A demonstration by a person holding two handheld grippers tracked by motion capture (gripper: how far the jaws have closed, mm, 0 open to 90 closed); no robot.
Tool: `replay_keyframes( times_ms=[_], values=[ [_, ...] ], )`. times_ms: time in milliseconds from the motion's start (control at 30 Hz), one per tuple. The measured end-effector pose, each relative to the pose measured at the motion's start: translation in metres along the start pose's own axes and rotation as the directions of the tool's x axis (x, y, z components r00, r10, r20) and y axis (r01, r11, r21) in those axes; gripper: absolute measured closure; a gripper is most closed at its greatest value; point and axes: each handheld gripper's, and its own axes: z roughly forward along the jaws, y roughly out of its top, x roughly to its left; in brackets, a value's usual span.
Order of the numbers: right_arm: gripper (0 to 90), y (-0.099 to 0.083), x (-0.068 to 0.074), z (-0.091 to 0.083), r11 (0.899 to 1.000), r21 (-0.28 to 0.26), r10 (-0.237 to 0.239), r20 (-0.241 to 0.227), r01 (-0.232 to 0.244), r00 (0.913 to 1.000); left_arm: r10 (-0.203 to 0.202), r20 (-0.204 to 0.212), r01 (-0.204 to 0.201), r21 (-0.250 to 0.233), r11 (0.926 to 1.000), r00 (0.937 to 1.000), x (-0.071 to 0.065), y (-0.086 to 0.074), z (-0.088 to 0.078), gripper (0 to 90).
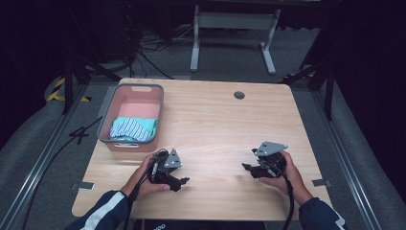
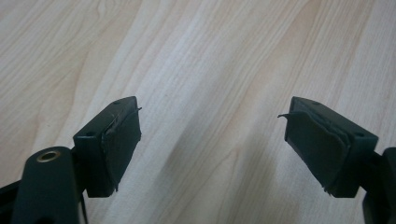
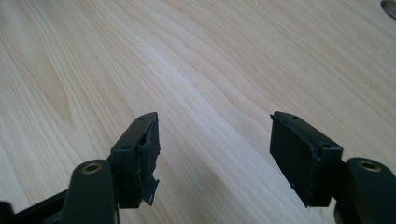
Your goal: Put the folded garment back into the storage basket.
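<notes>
A: Where do we stand? Our left gripper [image 1: 183, 181] and right gripper [image 1: 246, 167] sit low over the table [image 1: 215, 124], both with jaws spread wide and nothing but bare wood between them.

B: Agreed. The cloth [image 1: 132, 128] lies in the basket [image 1: 106, 119] at the table's far left, just beyond our left gripper and well apart from the right one.

A: What could go wrong, in our view?

B: The basket has steep walls with rounded corners. If we come in low with the left gripper, we may knock the rim and shove the whole thing toward the table edge.

A: And the cloth is soft, striped and bunched. A shallow pinch could catch only one fold and let the rest slide away.

B: Our pads [image 2: 122, 140] worry us too: the black lining looks frayed and peeling at the edges, so thin fabric might snag.

A: The table is smooth pale wood, so the plastic basket would slide easily.
</notes>
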Motion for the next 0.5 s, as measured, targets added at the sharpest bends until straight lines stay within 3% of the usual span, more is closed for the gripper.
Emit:
replay_keyframes(
  times_ms=[233, 500],
  values=[
    [31.4, -0.028, -0.006, -0.001, 0.999, -0.002, 0.046, -0.002, -0.046, 0.9989, -0.007, 0.027, 0.006, 0.038, 0.9993, 0.9996, -0.004, -0.011, 0.006, 19.9],
    [26.5, -0.056, -0.013, -0.013, 0.992, -0.011, 0.128, -0.015, -0.128, 0.9917, -0.068, 0.058, 0.068, -0.006, 0.9976, 0.996, 0.002, -0.023, 0.008, 15.5]
  ],
)
